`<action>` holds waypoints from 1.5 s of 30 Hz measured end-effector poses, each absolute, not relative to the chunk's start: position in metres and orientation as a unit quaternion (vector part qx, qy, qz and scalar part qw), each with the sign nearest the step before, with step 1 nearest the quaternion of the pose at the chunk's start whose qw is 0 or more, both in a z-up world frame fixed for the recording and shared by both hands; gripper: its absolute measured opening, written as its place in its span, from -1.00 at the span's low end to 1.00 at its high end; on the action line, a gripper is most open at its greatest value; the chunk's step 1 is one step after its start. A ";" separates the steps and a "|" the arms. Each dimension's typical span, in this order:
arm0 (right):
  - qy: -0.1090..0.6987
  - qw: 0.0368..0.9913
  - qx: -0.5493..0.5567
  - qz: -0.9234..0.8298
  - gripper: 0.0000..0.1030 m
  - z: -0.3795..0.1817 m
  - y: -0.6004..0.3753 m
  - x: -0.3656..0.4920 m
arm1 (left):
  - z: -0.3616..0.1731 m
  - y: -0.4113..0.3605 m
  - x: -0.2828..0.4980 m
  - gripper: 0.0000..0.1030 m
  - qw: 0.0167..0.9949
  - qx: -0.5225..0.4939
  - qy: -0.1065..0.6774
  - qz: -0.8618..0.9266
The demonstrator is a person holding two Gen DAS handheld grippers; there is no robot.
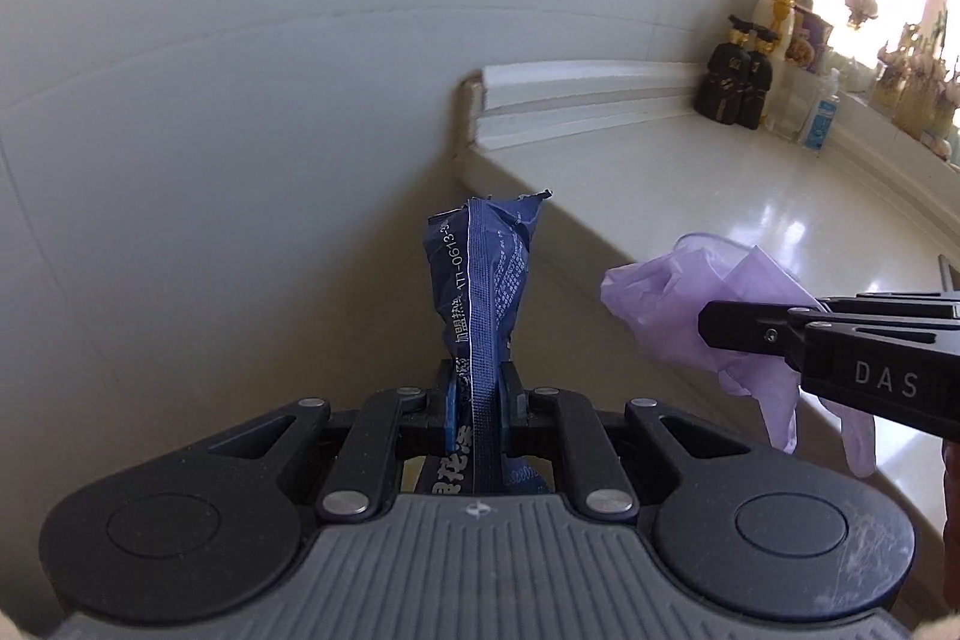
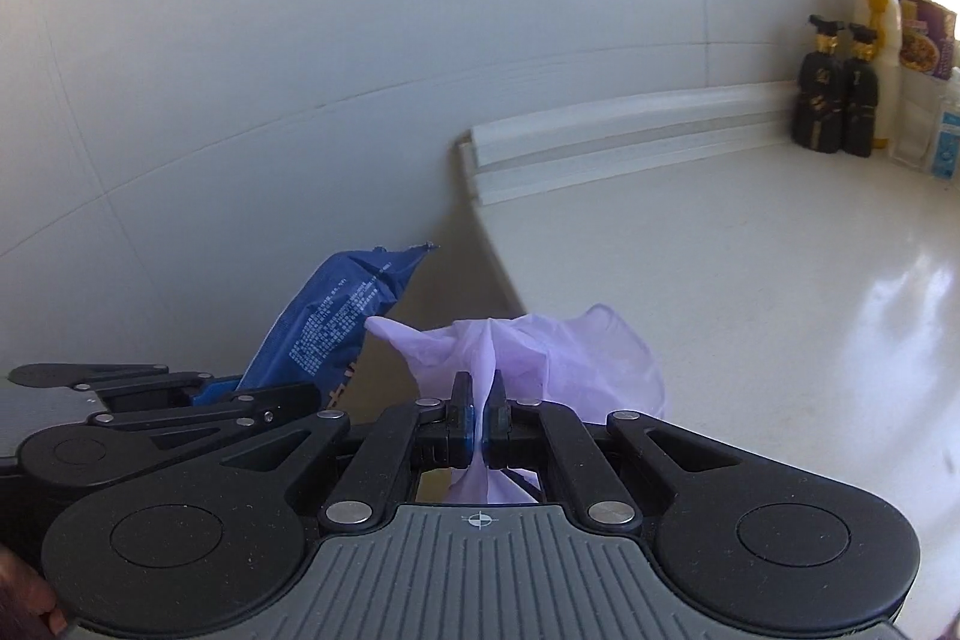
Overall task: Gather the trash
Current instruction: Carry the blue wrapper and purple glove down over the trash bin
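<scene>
Left tongs (image 1: 480, 388) pinch the blue wrapper (image 1: 483, 274), right tongs (image 2: 478, 412) pinch the purple glove (image 2: 540, 352). I'd keep both squeezed tight till they're over a bin, no early drops.

crumpled dark blue foil wrapper (image 1: 480, 280) with white print, digits "0613" readable along its seam, Chinese characters beside and below, too small to read in right view, black gripper arm (image 1: 864, 358) at right edge lettered "DAS", other labels illegible
</scene>
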State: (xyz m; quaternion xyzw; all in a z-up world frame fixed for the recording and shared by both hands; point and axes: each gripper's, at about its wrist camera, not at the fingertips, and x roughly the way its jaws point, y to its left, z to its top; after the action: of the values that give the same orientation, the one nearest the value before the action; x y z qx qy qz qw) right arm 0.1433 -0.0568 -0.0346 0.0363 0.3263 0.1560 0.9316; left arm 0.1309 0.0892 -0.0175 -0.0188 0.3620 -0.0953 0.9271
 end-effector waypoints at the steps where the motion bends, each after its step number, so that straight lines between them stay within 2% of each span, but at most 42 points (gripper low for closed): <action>1: 0.328 0.930 0.038 0.164 -0.98 -0.042 -0.050 0.144 | -0.025 0.096 0.131 -0.79 0.925 -0.028 0.368 -0.091; 12: 0.377 0.903 0.060 0.196 -0.98 -0.130 -0.002 0.162 | -0.111 0.146 0.132 -0.78 0.900 -0.081 0.428 -0.029; 27: 0.476 0.857 0.053 0.190 -0.97 -0.238 0.035 0.214 | -0.193 0.146 0.169 -0.78 0.848 -0.070 0.526 -0.005; 36: 0.514 0.835 0.059 0.188 -0.96 -0.279 0.057 0.250 | -0.224 0.143 0.185 -0.77 0.830 -0.054 0.555 0.004; 45: 0.526 0.826 0.069 0.193 -0.89 -0.289 0.057 0.258 | -0.237 0.139 0.192 -0.76 0.822 -0.041 0.568 0.015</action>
State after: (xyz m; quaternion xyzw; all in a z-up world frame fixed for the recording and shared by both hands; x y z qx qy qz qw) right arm 0.2577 0.0569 -0.2895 0.0688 0.5257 0.1932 0.8256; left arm 0.1919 0.1386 -0.2366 -0.0411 0.5684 0.0146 0.8216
